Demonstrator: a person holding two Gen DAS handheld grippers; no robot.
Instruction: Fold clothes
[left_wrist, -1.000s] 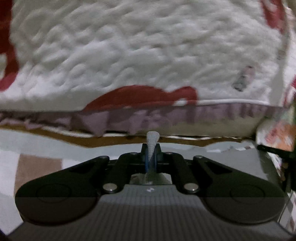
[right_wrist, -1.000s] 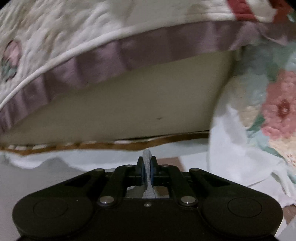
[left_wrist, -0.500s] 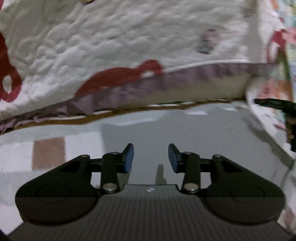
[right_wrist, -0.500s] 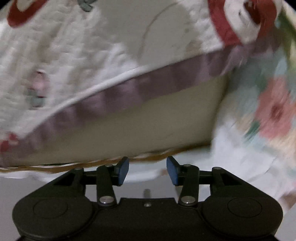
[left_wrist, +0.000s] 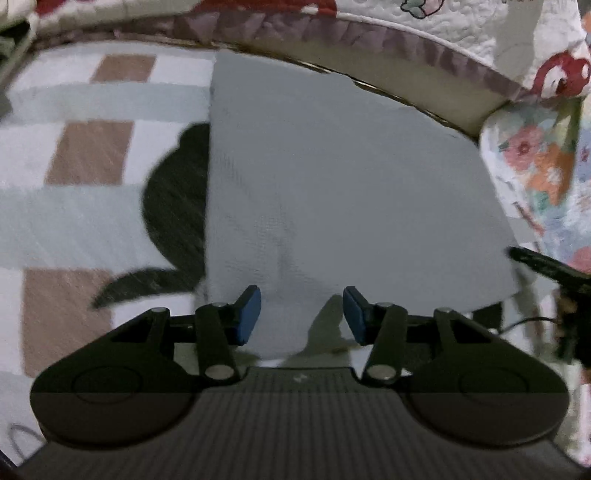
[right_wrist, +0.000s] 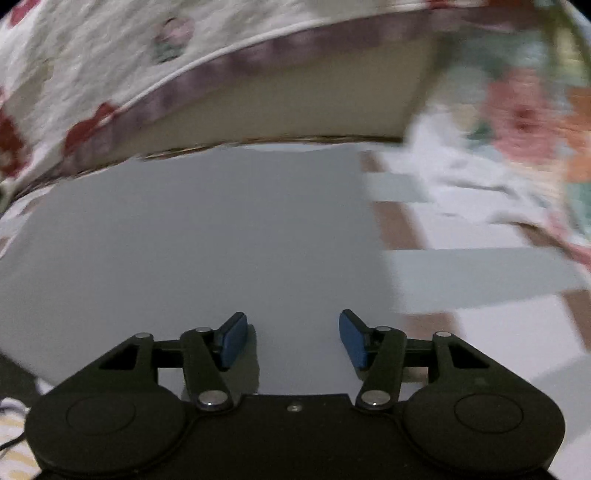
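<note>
**Both claws spread wide above a folded grey garment**

Hovering nearest the lens, the left claw (left_wrist: 301, 314) and the right claw (right_wrist: 293, 339) are seen spread wide, nothing gripped. Beneath them a folded grey garment (left_wrist: 332, 177) is laid flat on a checked bed sheet (left_wrist: 74, 206). Beyond its far edge, a quilted floral cover (right_wrist: 110, 74) is draped; a floral blanket (left_wrist: 535, 166) is bunched at the right.

No readable text, label, brand name or number is showing in either view. The only sign is a small pale mark sitting on the ribbed body of the left hand-held gripper (left_wrist: 301, 321), too small to make out. The right wrist view is showing no writing anywhere.
</note>
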